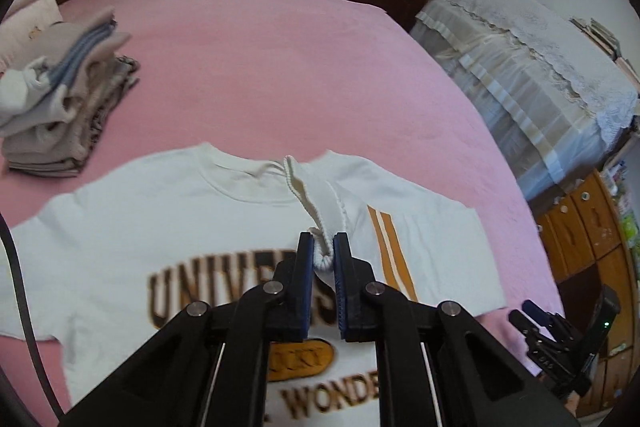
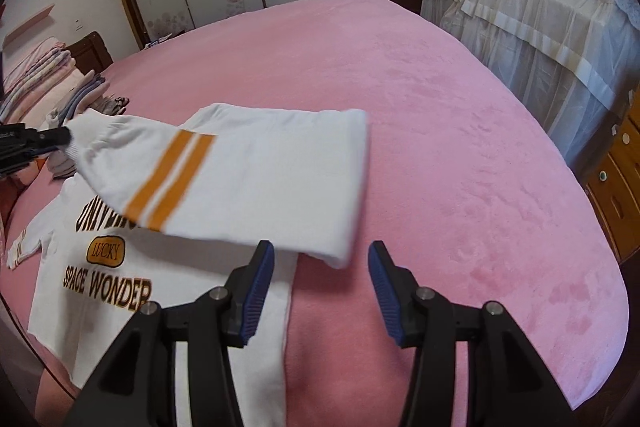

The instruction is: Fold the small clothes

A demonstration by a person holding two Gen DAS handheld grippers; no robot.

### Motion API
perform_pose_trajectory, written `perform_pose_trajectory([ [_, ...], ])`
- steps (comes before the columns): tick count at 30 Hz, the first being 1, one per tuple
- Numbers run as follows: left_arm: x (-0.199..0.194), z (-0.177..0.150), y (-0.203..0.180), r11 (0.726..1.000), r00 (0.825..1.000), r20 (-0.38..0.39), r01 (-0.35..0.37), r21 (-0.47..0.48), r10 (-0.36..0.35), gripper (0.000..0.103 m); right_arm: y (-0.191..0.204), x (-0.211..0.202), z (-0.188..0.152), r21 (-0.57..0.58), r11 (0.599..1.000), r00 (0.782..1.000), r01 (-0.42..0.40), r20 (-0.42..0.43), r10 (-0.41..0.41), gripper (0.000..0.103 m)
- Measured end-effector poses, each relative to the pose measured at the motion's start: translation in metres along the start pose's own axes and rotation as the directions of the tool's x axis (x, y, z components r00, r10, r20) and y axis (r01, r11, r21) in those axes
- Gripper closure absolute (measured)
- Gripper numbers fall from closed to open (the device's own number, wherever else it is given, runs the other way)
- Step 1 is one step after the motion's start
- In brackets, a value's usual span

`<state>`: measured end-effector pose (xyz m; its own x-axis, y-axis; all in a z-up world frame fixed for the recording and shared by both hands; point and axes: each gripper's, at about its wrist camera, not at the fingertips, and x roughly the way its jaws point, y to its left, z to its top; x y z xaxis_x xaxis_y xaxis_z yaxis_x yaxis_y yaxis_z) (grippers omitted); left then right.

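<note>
Left gripper (image 1: 323,251) pinches cuff (image 1: 322,259) over sweatshirt (image 2: 100,267) reading "LUCKY", "SPACE WONDER"

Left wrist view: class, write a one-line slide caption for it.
Left gripper pinches the ribbed cuff of a white sweatshirt with orange stripes, spread on a pink bed.

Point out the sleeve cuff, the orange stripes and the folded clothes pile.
sleeve cuff (image 1: 322,259): left wrist view, ribbed end.
orange stripes (image 2: 168,183): right wrist view, mid-sleeve.
folded clothes pile (image 1: 60,99): left wrist view, stack's side.
</note>
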<state>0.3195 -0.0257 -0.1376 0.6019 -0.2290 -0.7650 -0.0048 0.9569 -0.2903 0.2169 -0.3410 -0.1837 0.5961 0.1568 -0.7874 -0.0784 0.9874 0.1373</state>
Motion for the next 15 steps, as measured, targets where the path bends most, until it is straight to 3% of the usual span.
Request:
perform_pose_trajectory([
  [6, 0.0, 0.002, 0.063, 0.993, 0.994, 0.007, -0.111, -0.039, 0.111, 0.096, -0.002, 0.025, 0.0, 0.021, 1.0, 0.998, -0.015, -0.053, 0.016, 0.051],
  [11, 0.011, -0.005, 0.106, 0.982, 0.989, -0.015, -0.15, -0.113, 0.149, 0.096, 0.013, 0.039, 0.001, -0.018, 0.999, 0.997, -0.033, -0.073, 0.032, 0.051],
  [15, 0.021, -0.02, 0.118, 0.977, 0.987, -0.04, -0.162, -0.137, 0.158, 0.095, 0.031, 0.047, 0.004, -0.089, 0.995, 0.997, -0.035, -0.075, 0.028, 0.051],
])
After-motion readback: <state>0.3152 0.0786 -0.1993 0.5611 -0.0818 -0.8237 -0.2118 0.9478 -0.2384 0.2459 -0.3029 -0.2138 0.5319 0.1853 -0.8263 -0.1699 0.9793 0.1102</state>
